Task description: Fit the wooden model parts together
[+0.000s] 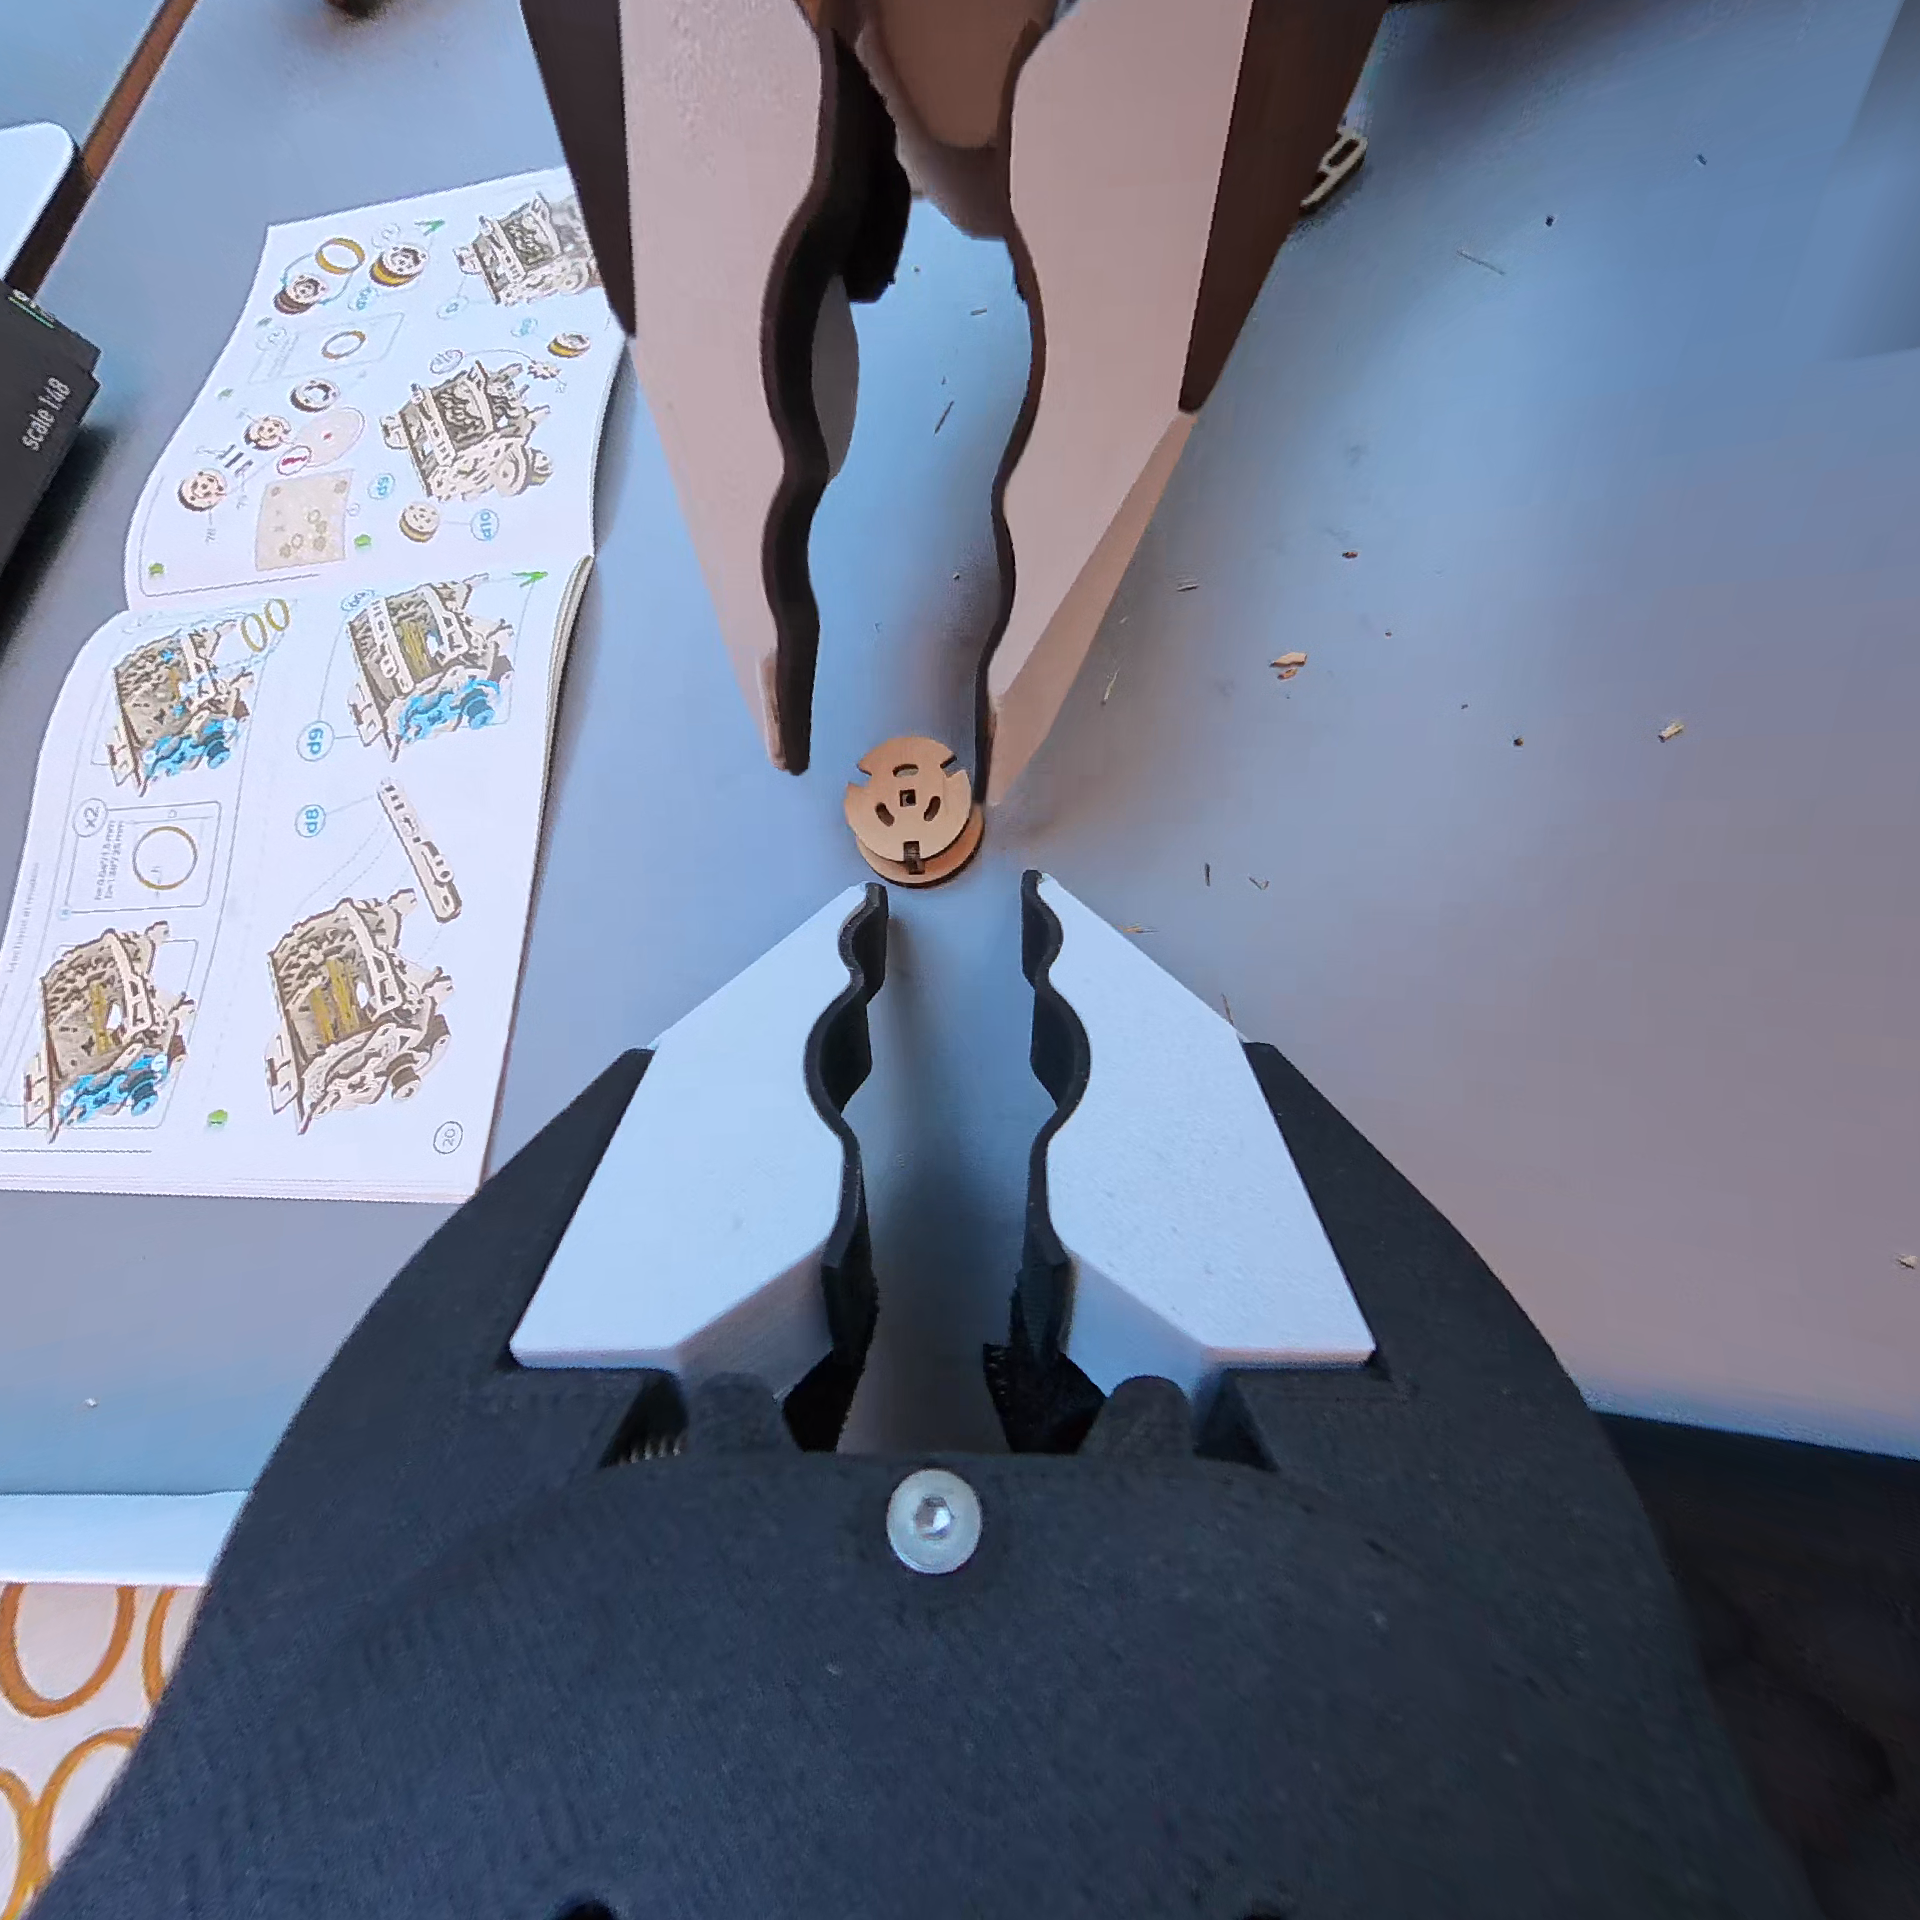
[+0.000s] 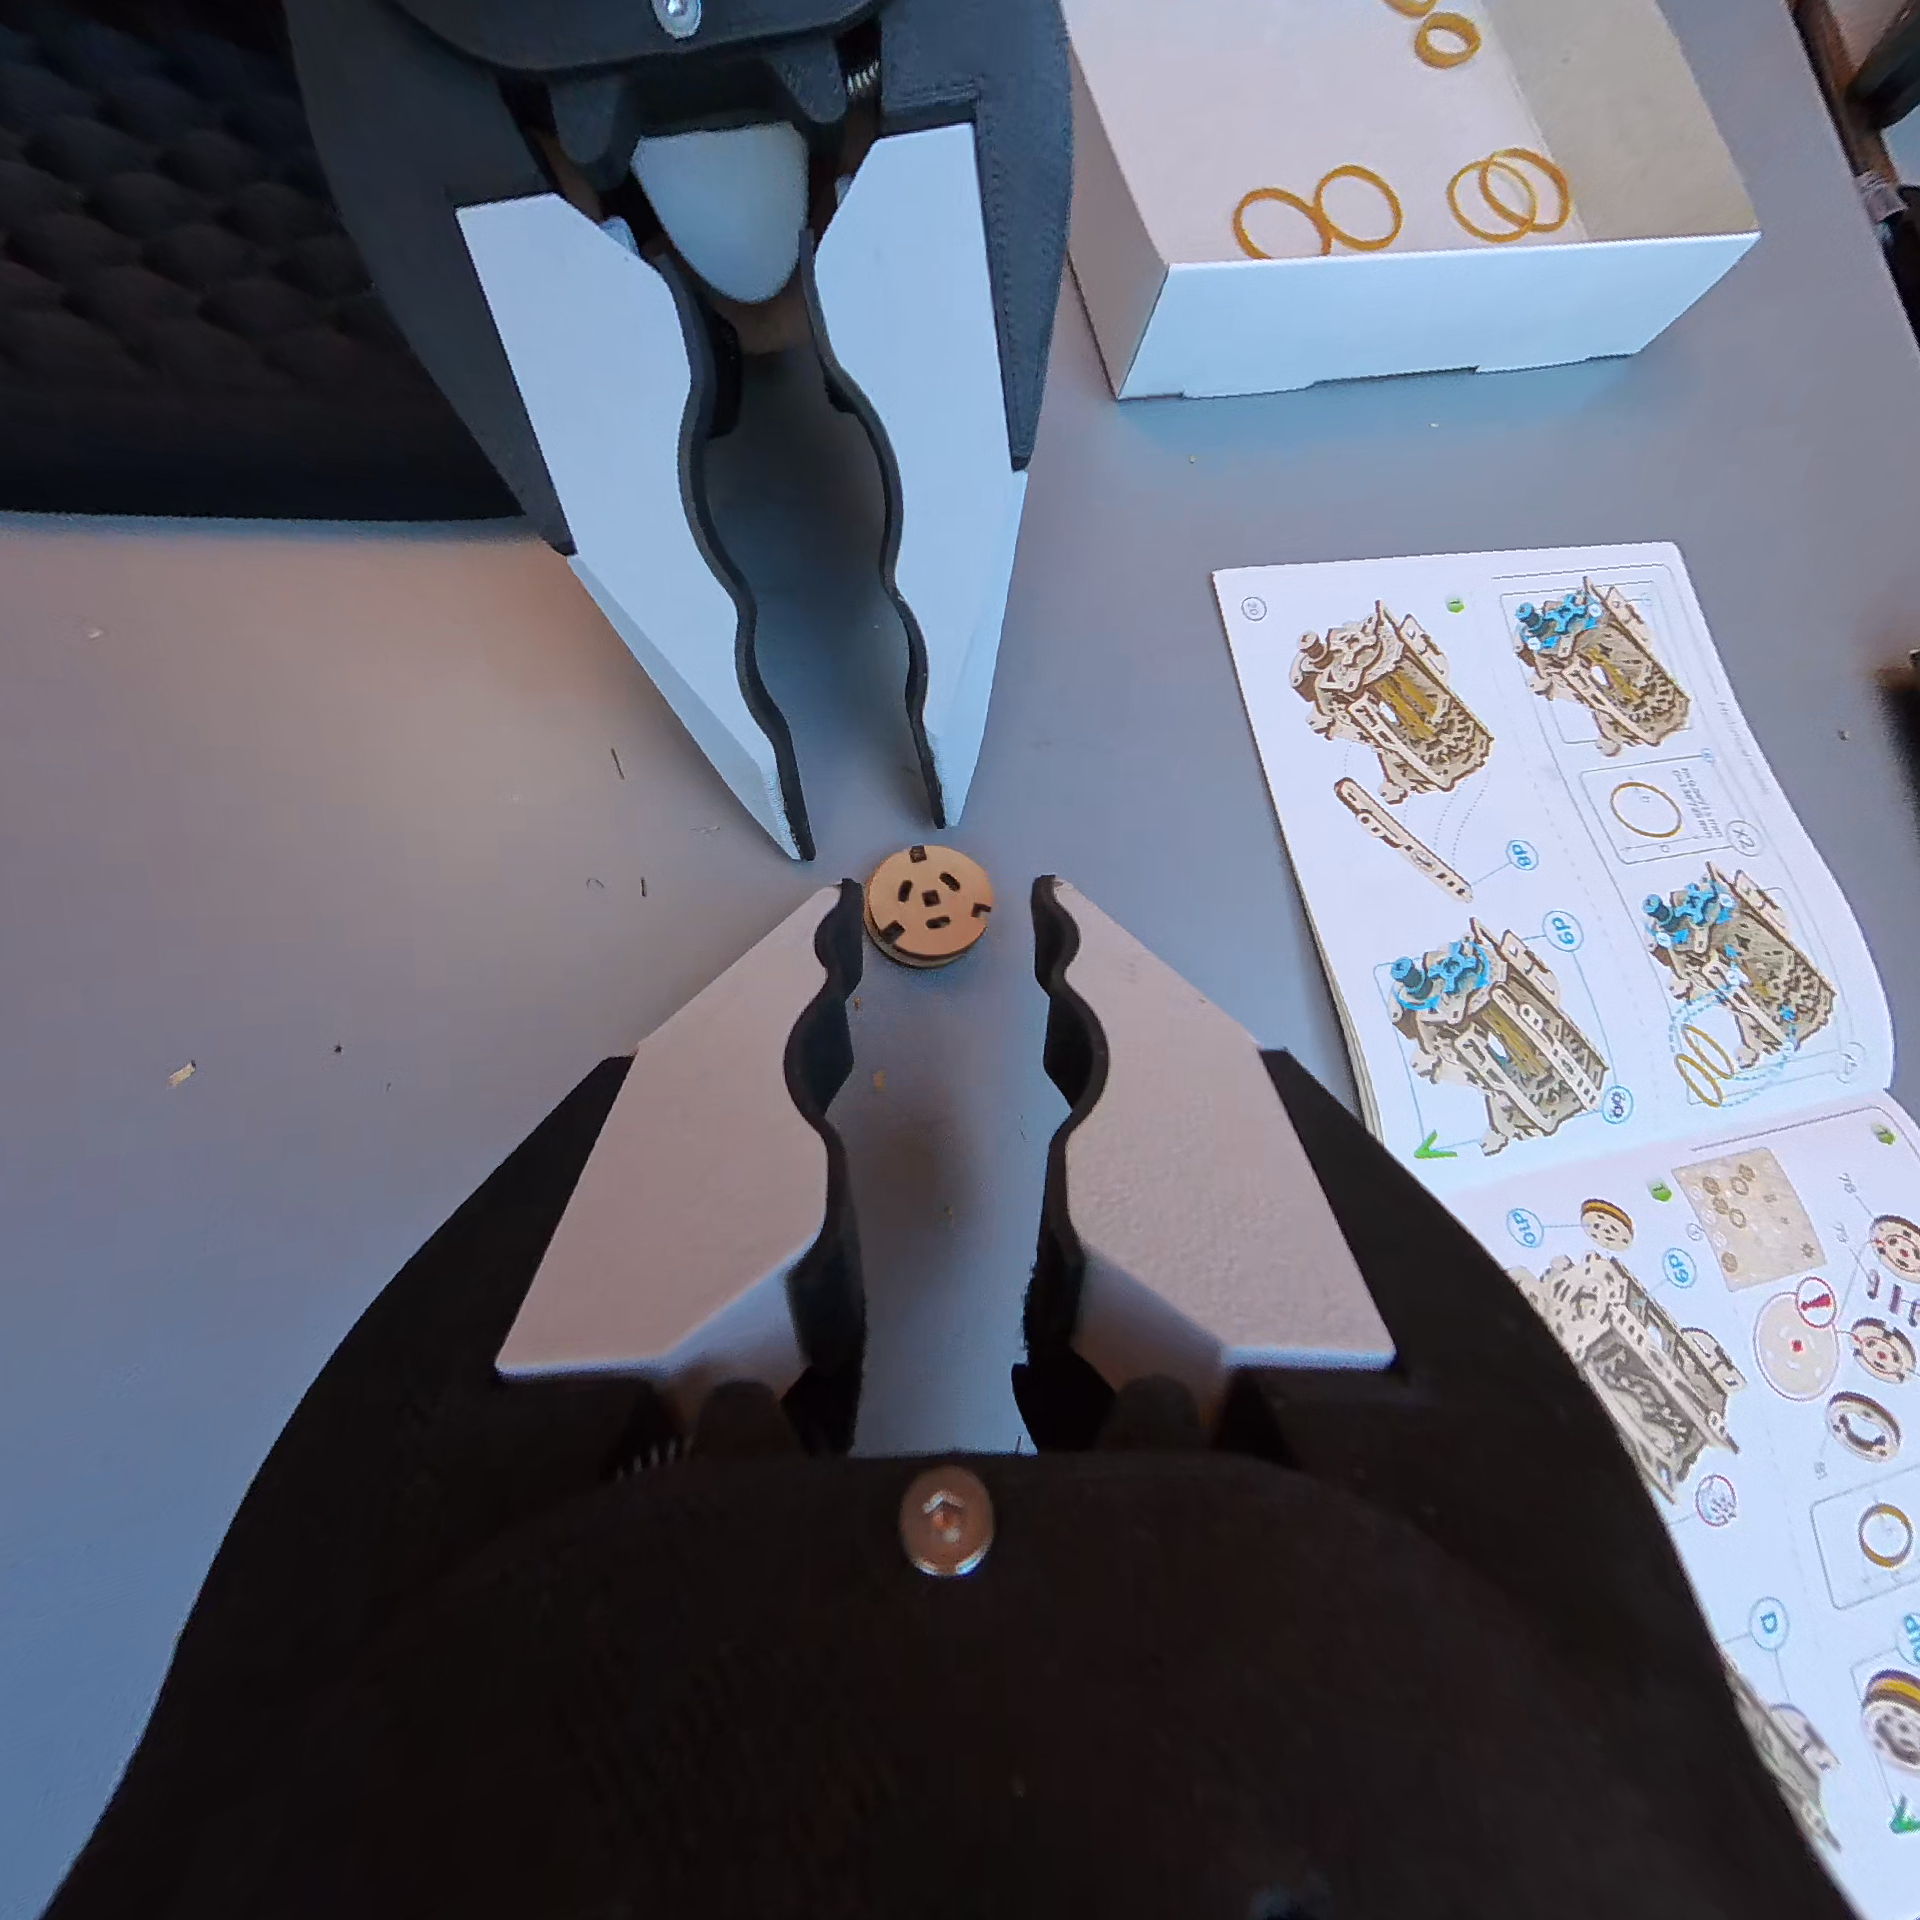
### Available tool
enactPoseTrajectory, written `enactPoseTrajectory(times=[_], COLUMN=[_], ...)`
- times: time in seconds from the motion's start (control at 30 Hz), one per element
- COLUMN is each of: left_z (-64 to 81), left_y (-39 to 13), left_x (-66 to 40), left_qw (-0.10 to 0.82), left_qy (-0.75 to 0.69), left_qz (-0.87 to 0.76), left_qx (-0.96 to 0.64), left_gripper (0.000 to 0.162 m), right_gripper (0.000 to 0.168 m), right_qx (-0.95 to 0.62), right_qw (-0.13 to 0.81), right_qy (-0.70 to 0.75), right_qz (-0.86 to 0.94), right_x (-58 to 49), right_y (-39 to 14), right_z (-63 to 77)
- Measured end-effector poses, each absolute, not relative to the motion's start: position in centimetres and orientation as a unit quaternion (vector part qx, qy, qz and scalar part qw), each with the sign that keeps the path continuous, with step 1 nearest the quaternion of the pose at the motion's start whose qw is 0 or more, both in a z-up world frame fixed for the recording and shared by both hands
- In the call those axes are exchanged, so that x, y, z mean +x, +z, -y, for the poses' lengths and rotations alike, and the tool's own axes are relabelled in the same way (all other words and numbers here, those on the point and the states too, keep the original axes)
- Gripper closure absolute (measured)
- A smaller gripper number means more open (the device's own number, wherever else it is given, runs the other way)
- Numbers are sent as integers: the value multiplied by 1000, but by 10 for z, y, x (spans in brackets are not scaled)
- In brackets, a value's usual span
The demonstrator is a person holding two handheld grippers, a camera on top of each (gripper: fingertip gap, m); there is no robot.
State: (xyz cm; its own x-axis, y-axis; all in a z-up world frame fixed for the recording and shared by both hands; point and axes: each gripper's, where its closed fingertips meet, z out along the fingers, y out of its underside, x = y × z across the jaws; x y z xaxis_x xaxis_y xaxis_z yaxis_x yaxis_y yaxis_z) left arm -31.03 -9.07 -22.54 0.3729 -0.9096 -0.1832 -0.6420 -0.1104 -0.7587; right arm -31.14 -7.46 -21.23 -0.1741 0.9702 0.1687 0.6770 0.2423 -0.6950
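A small round wooden wheel part (image 1: 914, 812), made of stacked slotted discs, lies flat on the grey table; it also shows in the right wrist view (image 2: 928, 907). My left gripper (image 1: 954, 886) is open and empty, its tips just short of the wheel. My right gripper (image 2: 943, 894) is open, facing the left one. The wheel lies between its tips, close to the left fingertip (image 2: 844, 914). In the left wrist view the right gripper (image 1: 891, 753) comes in from above, one fingertip (image 1: 985, 748) beside the wheel. In the right wrist view the left gripper (image 2: 875, 836) points down at the wheel.
An open instruction booklet (image 1: 301, 707) lies left of the wheel, and on the right in the right wrist view (image 2: 1621, 935). A white box (image 2: 1434, 301) holding rubber bands (image 2: 1320, 213) stands far right. A dark box (image 1: 42, 416) sits at far left. Wood crumbs (image 1: 1288, 662) dot the table. My left and right fingertips are right by each other.
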Motion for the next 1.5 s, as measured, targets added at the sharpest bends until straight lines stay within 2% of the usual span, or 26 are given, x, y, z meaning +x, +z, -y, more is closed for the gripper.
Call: enactPoseTrajectory(times=[0.07, 0.3, 0.63, 0.83, 1.5], left_z=[90, 89, 84, 85, 81], left_y=[-225, -226, -225, -226, -226], left_x=[-310, -308, -306, -305, -305], left_qw=[399, 393, 401, 397, 395], left_qy=[-167, -174, -162, -167, -167], left_qz=[-533, -525, -519, -521, -511], left_qx=[-727, -734, -737, -737, -745], left_gripper=[138, 139, 137, 141, 143], right_gripper=[143, 146, 155, 161, 163], right_qx=[-570, -598, -587, -583, -579], right_qw=[306, 269, 282, 279, 278], right_qy=[262, 319, 301, 299, 297], right_qz=[716, 684, 696, 702, 707], right_x=[-307, -303, -300, -299, -300], right_y=[-209, -210, -213, -215, -216], right_z=[74, 78, 73, 73, 74])
